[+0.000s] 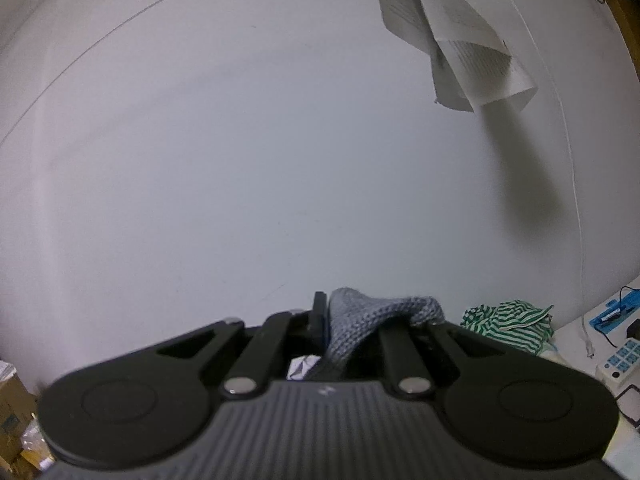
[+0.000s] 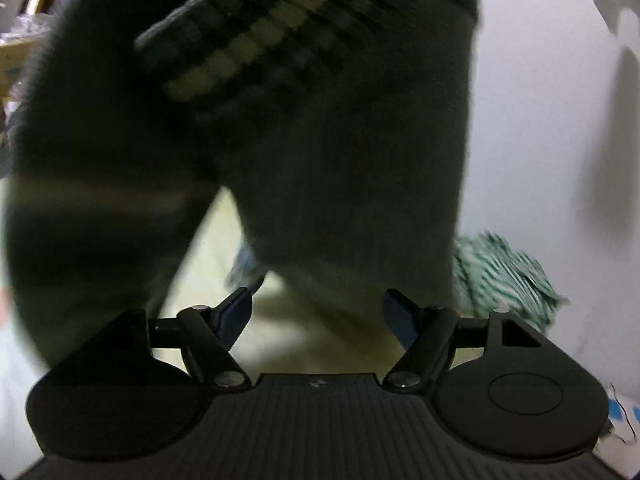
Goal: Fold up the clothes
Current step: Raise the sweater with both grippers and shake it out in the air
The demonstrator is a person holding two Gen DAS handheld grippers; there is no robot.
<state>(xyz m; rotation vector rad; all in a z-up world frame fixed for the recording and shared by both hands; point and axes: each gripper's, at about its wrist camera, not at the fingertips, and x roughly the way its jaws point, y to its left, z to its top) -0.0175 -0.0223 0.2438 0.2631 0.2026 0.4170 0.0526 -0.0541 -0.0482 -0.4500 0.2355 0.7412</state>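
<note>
Your left tongs (image 1: 362, 316) are clamped on a bunched fold of the grey knitted garment (image 1: 372, 320), lifted in front of the pale wall (image 1: 240, 160). Your right tongs (image 2: 316, 312) stand wide apart, gripping nothing. The same garment, dark and blurred with pale stripes (image 2: 280, 120), hangs just beyond them. A crumpled green-and-white striped cloth (image 1: 508, 324) lies right of the grey garment on the white worktop (image 1: 576, 332).

No wording, number or brand can be read anywhere: the white folded paper sheets (image 1: 452, 28) hanging on the wall carry rows of fine print too small and blurred to make out, and the small pale emblem (image 1: 323, 391) on the left gripper's ribbed grey body is illegible.
</note>
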